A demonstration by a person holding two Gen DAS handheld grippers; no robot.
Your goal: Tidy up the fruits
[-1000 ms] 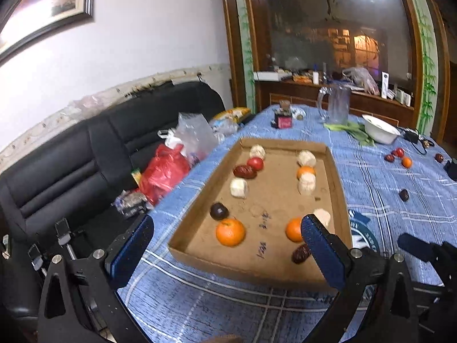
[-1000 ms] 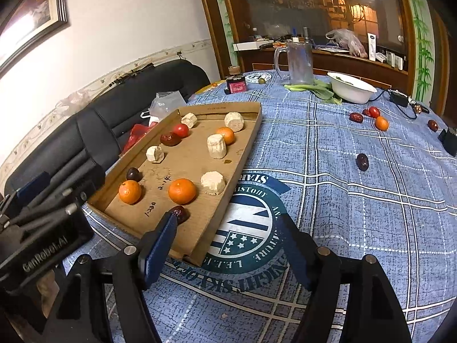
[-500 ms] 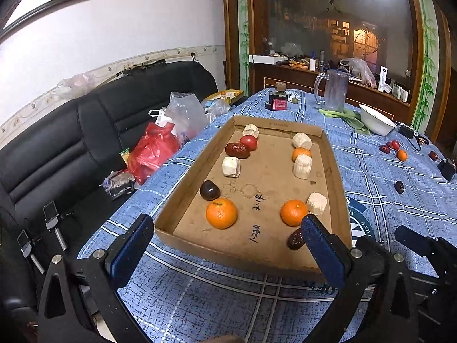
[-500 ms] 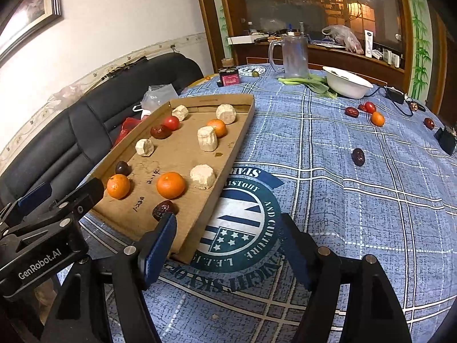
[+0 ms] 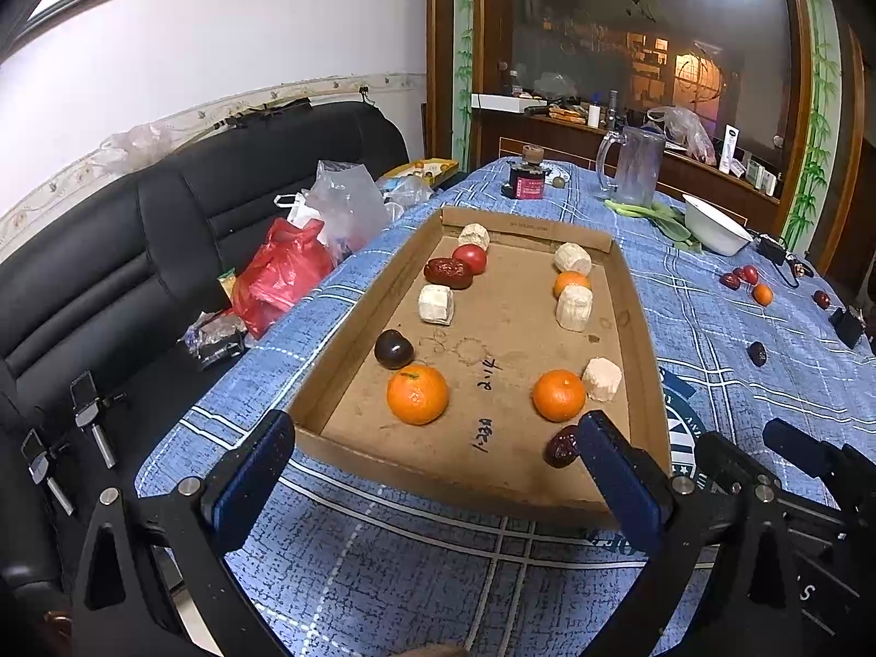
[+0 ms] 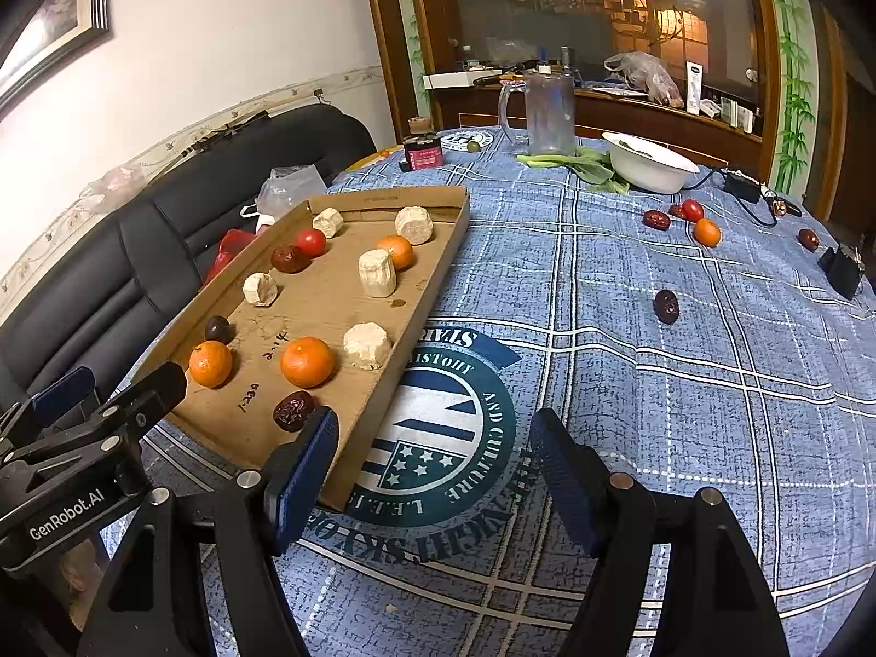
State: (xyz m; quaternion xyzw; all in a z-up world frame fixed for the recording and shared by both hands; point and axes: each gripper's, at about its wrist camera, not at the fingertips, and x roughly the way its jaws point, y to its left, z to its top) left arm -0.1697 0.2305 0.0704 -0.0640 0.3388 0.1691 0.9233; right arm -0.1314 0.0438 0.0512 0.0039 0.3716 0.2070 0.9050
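Observation:
A shallow cardboard tray point(image 5: 350, 328) point(image 6: 427, 295) lies on the blue checked tablecloth. It holds oranges point(image 5: 417, 394) point(image 6: 307, 362), red dates point(image 5: 561, 446) point(image 6: 294, 410), a red tomato point(image 5: 470, 258), a dark plum point(image 5: 393, 349) and several pale cut chunks point(image 5: 574, 306). Loose on the cloth to the right are a dark date point(image 6: 666, 306), a small orange point(image 6: 707, 232), a red date point(image 6: 656, 219) and a tomato point(image 6: 692, 210). My left gripper point(image 5: 435, 441) is open and empty above the tray's near edge. My right gripper point(image 6: 432, 438) is open and empty beside the tray's near right corner.
A white bowl point(image 6: 651, 164) with green leaves point(image 6: 580, 161), a clear mug point(image 6: 545, 109) and a small red jar point(image 6: 421, 153) stand at the table's far end. A black box point(image 6: 843, 271) lies at the right edge. A black sofa point(image 5: 137, 252) with plastic bags point(image 5: 284, 274) is left.
Both grippers have drawn back and risen slightly, so the tray and table sit lower and farther in view. Both stay open. No fruit has moved.

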